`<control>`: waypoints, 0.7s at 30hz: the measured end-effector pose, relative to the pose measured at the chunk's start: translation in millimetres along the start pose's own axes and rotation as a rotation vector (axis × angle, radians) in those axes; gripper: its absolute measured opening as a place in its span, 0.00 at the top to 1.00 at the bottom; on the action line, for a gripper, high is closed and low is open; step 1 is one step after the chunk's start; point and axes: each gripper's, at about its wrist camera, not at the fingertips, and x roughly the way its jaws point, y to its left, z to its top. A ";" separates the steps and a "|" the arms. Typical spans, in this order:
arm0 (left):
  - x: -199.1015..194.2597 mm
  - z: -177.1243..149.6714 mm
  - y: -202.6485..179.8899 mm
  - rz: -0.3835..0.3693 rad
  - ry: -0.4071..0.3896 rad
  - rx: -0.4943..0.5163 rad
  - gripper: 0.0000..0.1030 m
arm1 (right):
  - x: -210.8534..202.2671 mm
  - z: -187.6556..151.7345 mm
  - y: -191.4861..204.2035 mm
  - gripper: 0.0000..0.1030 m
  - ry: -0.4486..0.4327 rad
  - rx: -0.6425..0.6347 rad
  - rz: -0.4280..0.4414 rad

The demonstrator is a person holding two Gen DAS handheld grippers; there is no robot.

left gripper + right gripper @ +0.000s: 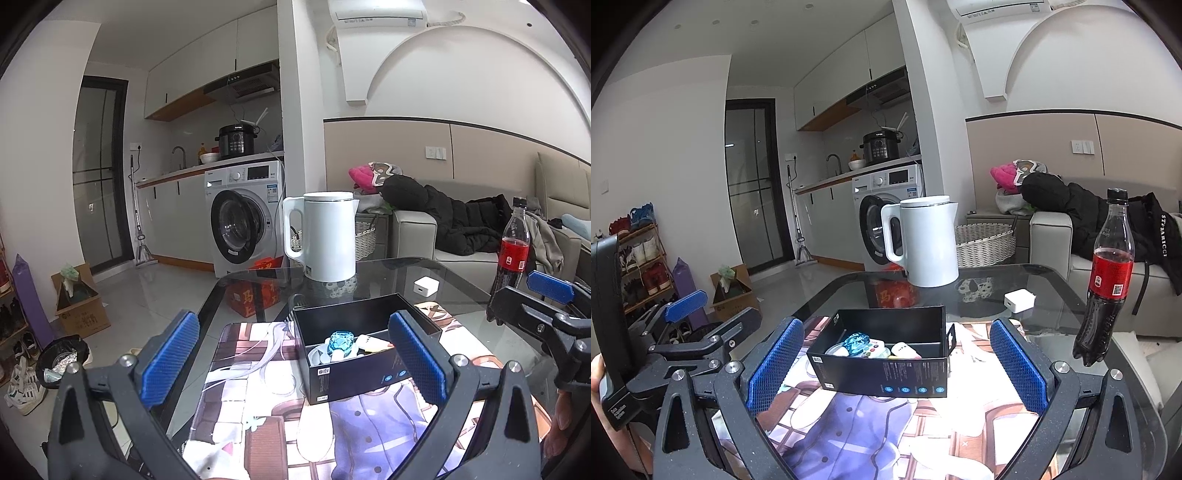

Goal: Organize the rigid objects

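The black box (364,347) stands on the printed mat (258,369) on the glass table (461,288), and I take it as the landmark. Left of the box, the left tongs (293,363) hang above the mat, wide open, holding nothing. Inside the box lie small things: a blue glass-like piece (341,340), a white round piece and a white and yellow one. They are hard and light, I think; the blue one looks fragile and slippery, so it wants a soft grip on its flat sides.

Behind the box stands the white kettle (327,238), stiff and probably the heaviest thing; its handle on the left side is the best place to hold. Right and behind the box lies the small white charger (1019,302), light and smooth, easy to pinch by two opposite faces. Further right stands the cola bottle (1106,284), partly full, round and slippery; I would take it at the narrow middle. The right tongs (895,367) are in front of the box, also wide open and empty.
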 end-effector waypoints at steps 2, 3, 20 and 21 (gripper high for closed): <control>0.1 0.0 -0.9 0.000 -0.001 0.005 0.00 | 0.2 -0.4 0.9 0.00 0.003 0.001 0.002; 0.2 0.0 -0.8 -0.002 0.001 0.007 0.00 | 0.4 -0.5 1.4 0.00 0.004 0.001 0.003; -3.3 3.0 0.9 -0.006 0.001 0.003 0.00 | 4.8 -3.8 3.3 0.00 0.020 -0.006 0.003; -3.1 3.2 1.3 -0.008 0.002 0.001 0.00 | 5.4 -4.4 3.3 0.00 0.020 -0.008 0.002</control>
